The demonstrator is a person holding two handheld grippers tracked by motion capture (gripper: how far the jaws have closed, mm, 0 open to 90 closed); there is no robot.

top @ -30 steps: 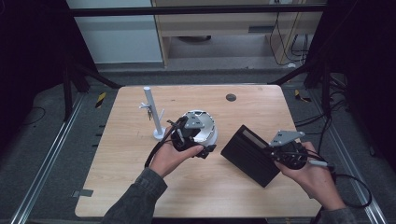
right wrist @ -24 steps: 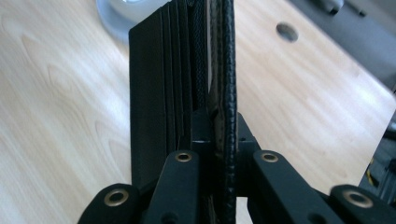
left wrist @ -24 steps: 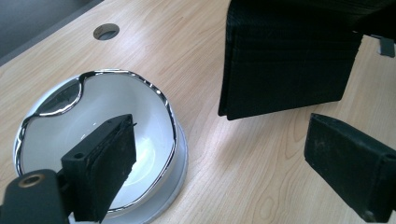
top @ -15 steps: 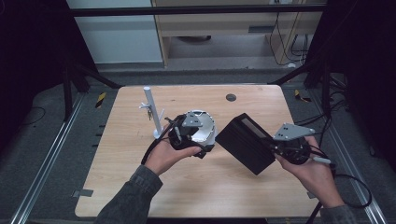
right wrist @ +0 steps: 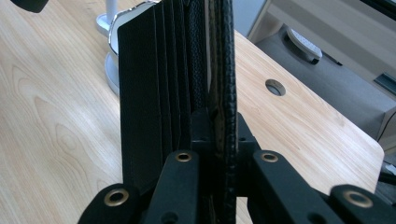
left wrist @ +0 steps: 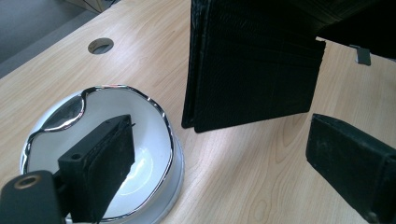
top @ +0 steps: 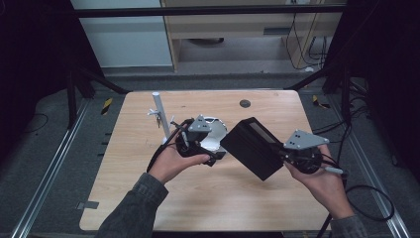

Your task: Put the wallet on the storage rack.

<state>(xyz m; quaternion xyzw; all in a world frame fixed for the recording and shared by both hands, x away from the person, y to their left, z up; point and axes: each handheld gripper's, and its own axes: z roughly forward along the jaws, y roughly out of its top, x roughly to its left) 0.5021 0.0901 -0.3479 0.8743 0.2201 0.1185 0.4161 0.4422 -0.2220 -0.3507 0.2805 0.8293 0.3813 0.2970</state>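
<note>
Pale wood table (top: 148, 198) — dark rm

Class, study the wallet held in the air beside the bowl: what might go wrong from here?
1. The right gripper pinches only one leaf of the open black wallet; the other flaps hang free and may swing or slip.
2. The left gripper, jaws open, hovers at the white bowl; a careless grab could knock it.

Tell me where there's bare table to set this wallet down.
The near strip of the table between the two forearms is bare, and so is the near-left corner. The far right is bare too, around the small round hole. It is crowded mid-table: the bowl, the white post and the left gripper sit close together beside the wallet clamped in the right gripper.
</note>
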